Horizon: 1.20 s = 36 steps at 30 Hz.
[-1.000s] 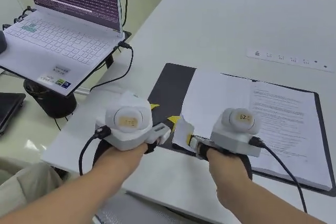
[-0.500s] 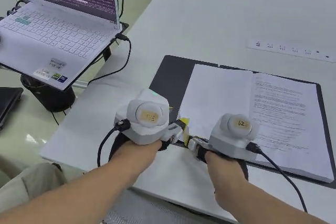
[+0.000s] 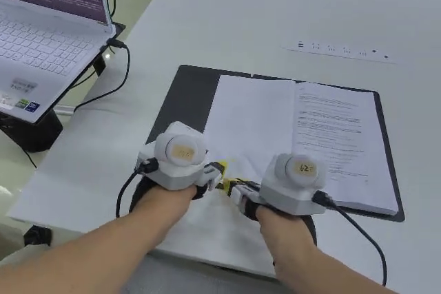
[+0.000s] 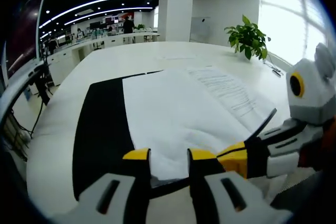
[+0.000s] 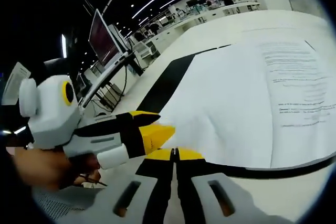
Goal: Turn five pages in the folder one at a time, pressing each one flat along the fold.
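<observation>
A black folder (image 3: 182, 94) lies open on the white table. Its left page (image 3: 251, 122) is blank and lies flat; the right page (image 3: 334, 135) is printed. Both grippers meet at the blank page's near edge. My left gripper (image 3: 219, 173) is open, and in the left gripper view (image 4: 169, 156) the edge of the blank page (image 4: 173, 108) lies between its yellow-tipped jaws. My right gripper (image 3: 236, 188) is shut, its tips (image 5: 175, 156) touching at the near edge of the page (image 5: 231, 93). Whether paper is pinched there I cannot tell. The left gripper (image 5: 157, 127) comes in from the left beside it.
An open laptop (image 3: 41, 25) sits on a stand at the far left, with a black cable (image 3: 117, 80) running from it. A white power strip (image 3: 341, 51) lies beyond the folder. The table's near edge is just below my hands.
The blank page's near corner, lifted a second ago, now lies flat on the left side. My left gripper has moved right, close to the right one. The camera has also shifted.
</observation>
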Each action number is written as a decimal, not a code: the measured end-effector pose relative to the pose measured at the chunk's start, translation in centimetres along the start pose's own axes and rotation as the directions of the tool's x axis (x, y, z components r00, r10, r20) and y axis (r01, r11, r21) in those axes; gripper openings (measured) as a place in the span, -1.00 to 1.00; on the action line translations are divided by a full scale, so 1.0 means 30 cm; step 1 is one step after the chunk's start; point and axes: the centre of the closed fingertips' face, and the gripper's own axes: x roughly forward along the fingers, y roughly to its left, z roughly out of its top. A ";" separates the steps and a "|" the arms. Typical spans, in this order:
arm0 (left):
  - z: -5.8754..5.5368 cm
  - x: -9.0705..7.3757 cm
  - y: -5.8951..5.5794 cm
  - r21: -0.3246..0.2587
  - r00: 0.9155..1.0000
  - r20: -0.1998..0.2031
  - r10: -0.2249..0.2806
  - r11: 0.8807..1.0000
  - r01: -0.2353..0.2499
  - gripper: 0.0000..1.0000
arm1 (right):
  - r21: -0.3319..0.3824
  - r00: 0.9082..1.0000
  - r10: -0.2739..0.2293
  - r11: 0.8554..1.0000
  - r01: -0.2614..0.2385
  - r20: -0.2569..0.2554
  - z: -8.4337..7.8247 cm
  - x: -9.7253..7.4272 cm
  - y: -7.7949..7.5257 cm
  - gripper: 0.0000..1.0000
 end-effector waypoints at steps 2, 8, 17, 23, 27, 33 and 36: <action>-0.032 0.007 0.003 -0.001 1.000 -0.023 0.013 1.000 -0.013 -0.49 | 0.010 0.999 -0.025 1.000 0.025 0.030 0.026 -0.016 -0.042 -1.00; -0.052 -0.003 0.016 0.019 0.998 0.004 0.066 0.998 -0.066 -0.54 | 0.040 0.992 -0.072 0.997 0.068 0.108 0.107 -0.033 -0.137 -1.00; -0.056 -0.014 0.015 0.009 0.992 0.078 0.096 0.995 -0.097 -0.55 | 0.012 0.975 -0.117 0.993 0.117 0.188 0.240 0.001 -0.266 -1.00; -0.056 -0.011 0.019 -0.001 0.991 0.092 0.102 0.995 -0.102 -0.55 | -0.002 0.970 -0.131 0.991 0.134 0.205 0.301 0.047 -0.322 -1.00; -0.057 -0.006 0.021 0.002 0.990 0.094 0.102 0.995 -0.102 -0.56 | -0.017 0.964 -0.157 0.986 0.164 0.214 0.325 0.065 -0.372 -1.00; -0.058 -0.004 0.021 -0.001 0.989 0.104 0.107 0.994 -0.107 -0.56 | -0.049 0.962 -0.147 0.986 0.162 0.231 0.374 0.084 -0.379 -1.00; -0.059 -0.002 0.021 0.004 0.989 0.105 0.105 0.994 -0.106 -0.56 | -0.053 0.960 -0.138 0.986 0.155 0.242 0.398 0.095 -0.379 -1.00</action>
